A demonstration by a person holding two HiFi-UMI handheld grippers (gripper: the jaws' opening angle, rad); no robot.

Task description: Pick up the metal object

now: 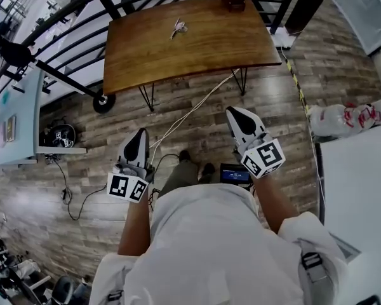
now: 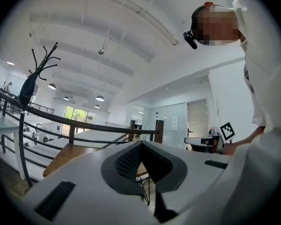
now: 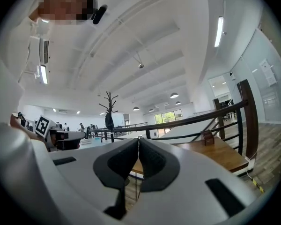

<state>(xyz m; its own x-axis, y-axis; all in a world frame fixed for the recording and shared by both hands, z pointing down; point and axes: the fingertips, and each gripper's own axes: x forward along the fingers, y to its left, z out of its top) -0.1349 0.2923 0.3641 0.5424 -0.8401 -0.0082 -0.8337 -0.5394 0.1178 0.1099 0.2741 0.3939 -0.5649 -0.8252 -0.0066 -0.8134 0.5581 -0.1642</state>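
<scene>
Seen from the head view, the metal object (image 1: 178,27) lies untouched near the far middle of the wooden table (image 1: 197,49), well apart from the person standing back on the plank floor. The left gripper (image 1: 140,134) and right gripper (image 1: 232,112) are held level in front of the body, short of the table's near edge. In the left gripper view, the jaws are drawn together with nothing between them, the table edge showing beyond. In the right gripper view, the jaws likewise meet, empty, facing the tabletop and a small dark box (image 3: 207,137); the object itself is too small to make out. By this evidence the pickup has not begun: approach, opening and grasp all remain.
</scene>
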